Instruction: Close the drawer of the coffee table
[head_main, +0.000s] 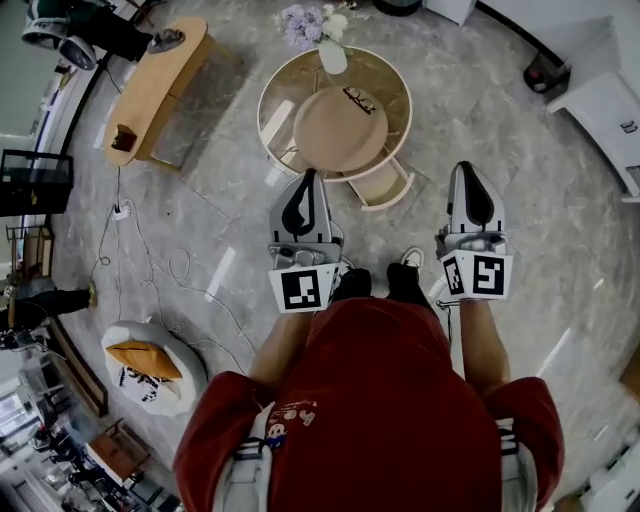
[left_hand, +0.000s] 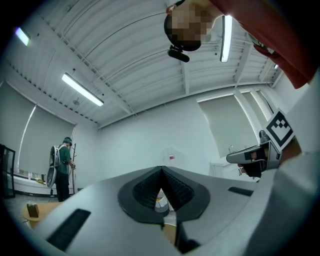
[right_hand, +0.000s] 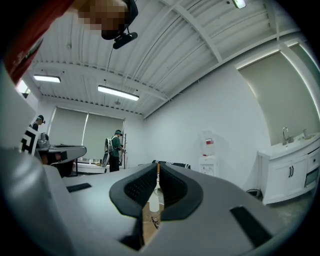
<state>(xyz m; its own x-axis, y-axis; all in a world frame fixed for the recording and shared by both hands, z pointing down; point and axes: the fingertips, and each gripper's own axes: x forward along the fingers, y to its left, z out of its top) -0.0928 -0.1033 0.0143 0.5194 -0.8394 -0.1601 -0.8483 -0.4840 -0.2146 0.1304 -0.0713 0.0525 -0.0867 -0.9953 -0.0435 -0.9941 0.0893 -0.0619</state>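
Observation:
A round wooden coffee table (head_main: 272, 85) stands on the grey floor ahead of me. Its drawer (head_main: 385, 187) sticks out, open, from the near right side. My left gripper (head_main: 308, 176) is held level just short of the table's near edge, to the left of the drawer, jaws shut and empty. My right gripper (head_main: 464, 168) hovers to the right of the drawer, apart from it, also shut and empty. In the left gripper view the pads (left_hand: 161, 171) meet at the tips. In the right gripper view the pads (right_hand: 158, 168) are closed, with the table partly visible behind them.
A vase of flowers (head_main: 322, 32) stands on the table's far edge. A long wooden bench (head_main: 165, 80) lies to the left, a white cushion (head_main: 150, 365) and loose cables (head_main: 160, 270) at near left. White cabinets (head_main: 610, 110) at right. A person in green (right_hand: 116, 146) stands far off.

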